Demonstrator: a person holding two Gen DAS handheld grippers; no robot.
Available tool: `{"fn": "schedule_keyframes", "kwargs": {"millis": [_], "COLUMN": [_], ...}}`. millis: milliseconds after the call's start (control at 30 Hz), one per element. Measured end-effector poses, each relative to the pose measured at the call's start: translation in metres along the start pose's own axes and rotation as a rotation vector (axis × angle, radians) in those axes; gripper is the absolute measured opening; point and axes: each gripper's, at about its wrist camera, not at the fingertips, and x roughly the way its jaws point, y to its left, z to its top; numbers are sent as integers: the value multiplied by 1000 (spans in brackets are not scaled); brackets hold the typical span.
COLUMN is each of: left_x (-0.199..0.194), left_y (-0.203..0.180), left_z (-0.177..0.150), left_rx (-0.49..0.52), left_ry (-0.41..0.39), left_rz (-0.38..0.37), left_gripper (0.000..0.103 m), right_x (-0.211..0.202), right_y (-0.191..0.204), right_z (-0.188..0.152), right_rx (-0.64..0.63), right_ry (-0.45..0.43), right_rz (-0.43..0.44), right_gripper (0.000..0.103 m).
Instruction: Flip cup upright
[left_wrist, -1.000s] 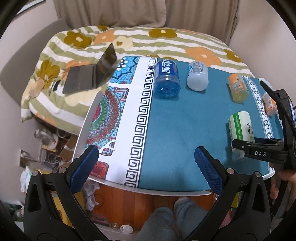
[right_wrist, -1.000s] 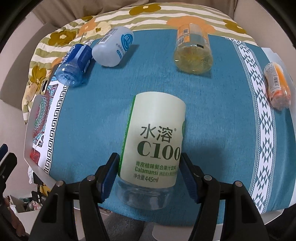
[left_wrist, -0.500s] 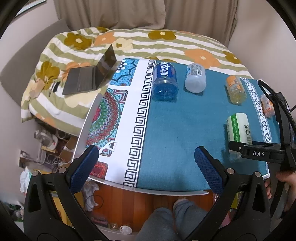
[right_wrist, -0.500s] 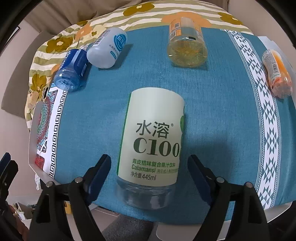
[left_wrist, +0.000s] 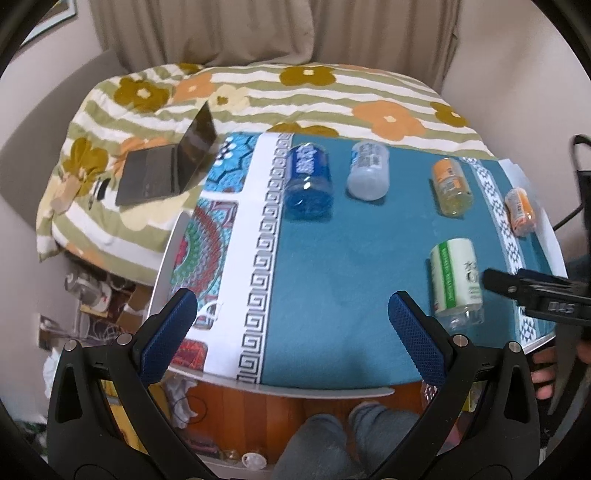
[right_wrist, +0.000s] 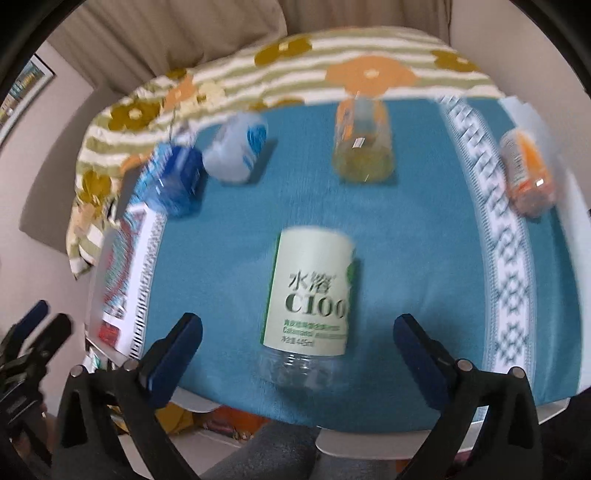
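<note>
A clear cup with a pale green "C100" label (right_wrist: 312, 291) lies on its side on the blue cloth near the table's front edge; it also shows in the left wrist view (left_wrist: 456, 282). My right gripper (right_wrist: 297, 352) is open and empty, drawn back from the cup, its fingers wide on either side of the cup's clear end. My left gripper (left_wrist: 291, 325) is open and empty over the table's front edge, left of the cup.
Several other cups lie on their sides farther back: a blue one (left_wrist: 308, 181), a white one (left_wrist: 369, 171), a yellow one (left_wrist: 452, 186) and an orange one (left_wrist: 519, 210). An open laptop (left_wrist: 170, 166) sits on the flowered bed behind the table (left_wrist: 314, 387).
My right gripper opened, let go of the green-labelled cup and pulled back and up. The cup stays on its side. My left gripper rose slightly.
</note>
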Motion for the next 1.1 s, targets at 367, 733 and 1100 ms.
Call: {"fn": "schedule_keyframes", "kwargs": {"millis": [367, 733, 1100], "left_x": [22, 95, 149], "left_y": [-103, -179, -200], "left_z": [40, 56, 51], "left_rx": [108, 86, 34], "left_ry": [148, 458, 612], "left_rz": [-95, -77, -1], "left_gripper": [103, 103, 98], "right_x": [-106, -115, -82], "right_y": [-54, -128, -166], "right_z": [10, 17, 29], "right_rx": [-119, -173, -201], "right_ry": [-261, -300, -241], "right_rz": [-65, -26, 64], "right_gripper": [103, 103, 103]}}
